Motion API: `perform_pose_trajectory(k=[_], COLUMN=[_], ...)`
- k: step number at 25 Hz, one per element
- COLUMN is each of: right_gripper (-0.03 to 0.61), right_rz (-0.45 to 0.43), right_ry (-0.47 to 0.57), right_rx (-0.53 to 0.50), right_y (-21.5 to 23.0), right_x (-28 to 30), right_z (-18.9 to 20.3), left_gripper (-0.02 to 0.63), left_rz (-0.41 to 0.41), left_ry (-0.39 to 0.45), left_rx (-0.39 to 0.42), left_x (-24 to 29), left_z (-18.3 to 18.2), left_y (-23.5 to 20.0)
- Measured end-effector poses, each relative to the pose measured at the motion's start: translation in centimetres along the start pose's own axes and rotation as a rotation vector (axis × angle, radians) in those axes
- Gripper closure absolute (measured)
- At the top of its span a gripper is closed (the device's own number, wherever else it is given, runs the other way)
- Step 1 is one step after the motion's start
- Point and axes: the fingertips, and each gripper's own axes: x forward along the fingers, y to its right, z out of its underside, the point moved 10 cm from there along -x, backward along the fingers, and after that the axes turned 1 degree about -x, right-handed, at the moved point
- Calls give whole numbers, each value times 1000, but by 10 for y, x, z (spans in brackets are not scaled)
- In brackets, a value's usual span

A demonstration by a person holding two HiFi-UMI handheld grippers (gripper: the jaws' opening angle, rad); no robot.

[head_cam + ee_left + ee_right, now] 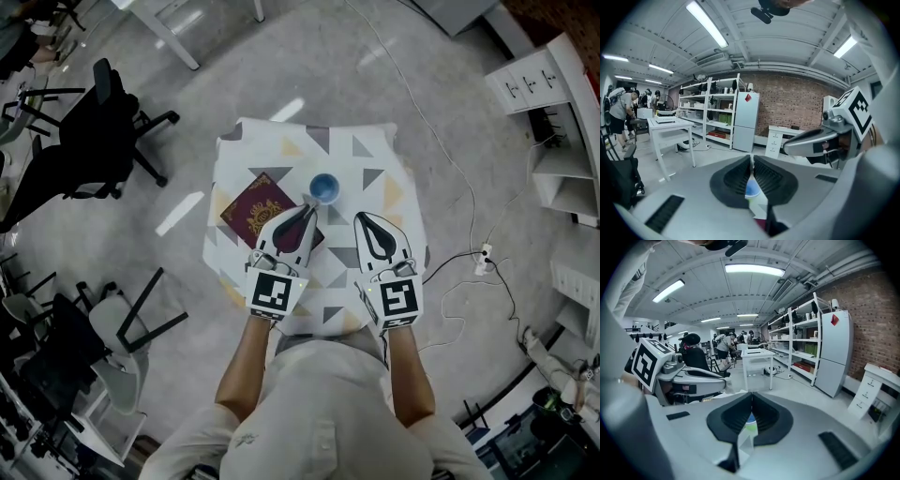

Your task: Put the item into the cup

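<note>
Cup (323, 187), blue, stands upright on the patterned table (375, 150) in the head view, with a maroon booklet (251, 211) just beside it. Left gripper (307, 206) tips reach its rim; right gripper (361, 218) sits near but apart. Left gripper view: jaws pressed together, cup below them; whether the item is pinched is too fine to tell. Right gripper view: jaws together, nothing between. Step looks like the drop; next needs the tips centred over the mouth, then opening.

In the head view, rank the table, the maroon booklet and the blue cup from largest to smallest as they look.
1. table
2. maroon booklet, though partly covered
3. blue cup
</note>
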Motion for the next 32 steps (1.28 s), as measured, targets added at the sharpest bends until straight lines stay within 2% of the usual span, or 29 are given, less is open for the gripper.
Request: perform_pose_trajectory(k=[32], right_gripper=[571], right_rz=[-108], right_ry=[-81], right_rx=[63], right_y=[26], right_x=[53], right_z=[52], left_gripper=[583], left_rz=[-36], left_ry=[-158], left_rx=[41], left_x=[59], left_z=[46], left_y=[-5])
